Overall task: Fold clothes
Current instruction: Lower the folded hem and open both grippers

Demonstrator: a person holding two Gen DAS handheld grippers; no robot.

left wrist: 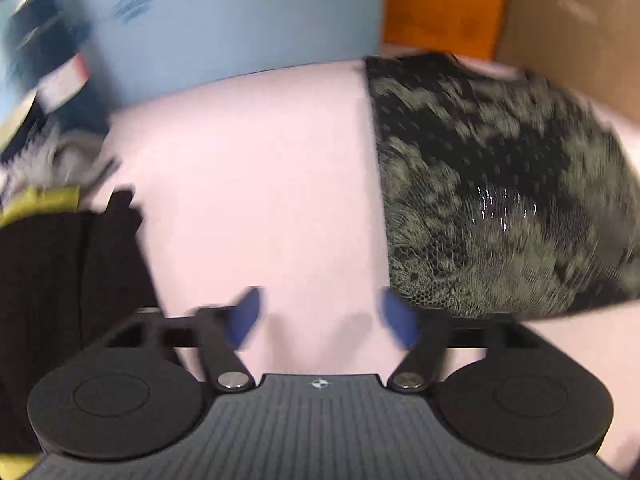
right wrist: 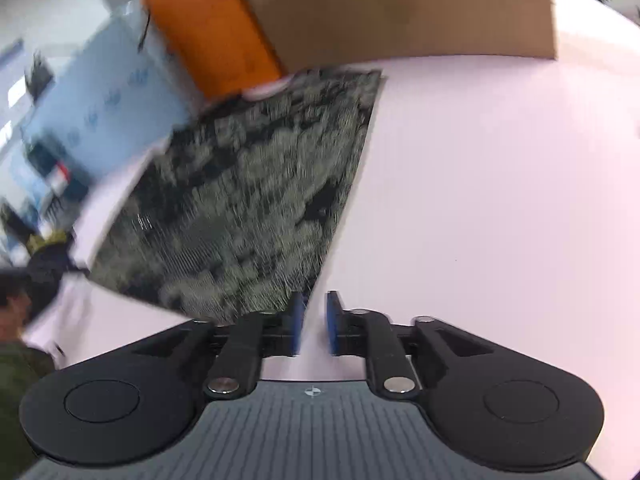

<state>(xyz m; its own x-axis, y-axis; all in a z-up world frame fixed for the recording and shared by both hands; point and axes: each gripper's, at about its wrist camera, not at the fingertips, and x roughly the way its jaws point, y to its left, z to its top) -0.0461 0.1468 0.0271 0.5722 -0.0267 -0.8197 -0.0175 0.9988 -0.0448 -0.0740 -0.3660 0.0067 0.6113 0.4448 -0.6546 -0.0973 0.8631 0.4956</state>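
A black-and-grey lace garment point(left wrist: 500, 184) lies flat on the pink table point(left wrist: 260, 160), with straight left and near edges. My left gripper point(left wrist: 320, 316) hovers open over bare table just left of the garment's near corner, and nothing is between its blue pads point(left wrist: 246, 316). In the right wrist view the same garment point(right wrist: 248, 200) spreads up and to the left. My right gripper point(right wrist: 316, 320) sits at its near right corner. Its jaws stand a narrow gap apart, with only pink table point(right wrist: 480, 200) showing between them; the left pad point(right wrist: 297, 320) is beside the fabric's edge.
A pile of clothes lies at the left: a black garment point(left wrist: 60, 280), a yellow-green piece point(left wrist: 40, 200) and grey fabric. A cardboard box point(right wrist: 400, 12), an orange block point(right wrist: 212, 28) and a blue panel point(left wrist: 240, 32) border the far side. Someone in green clothing point(right wrist: 16, 360) is at the left edge.
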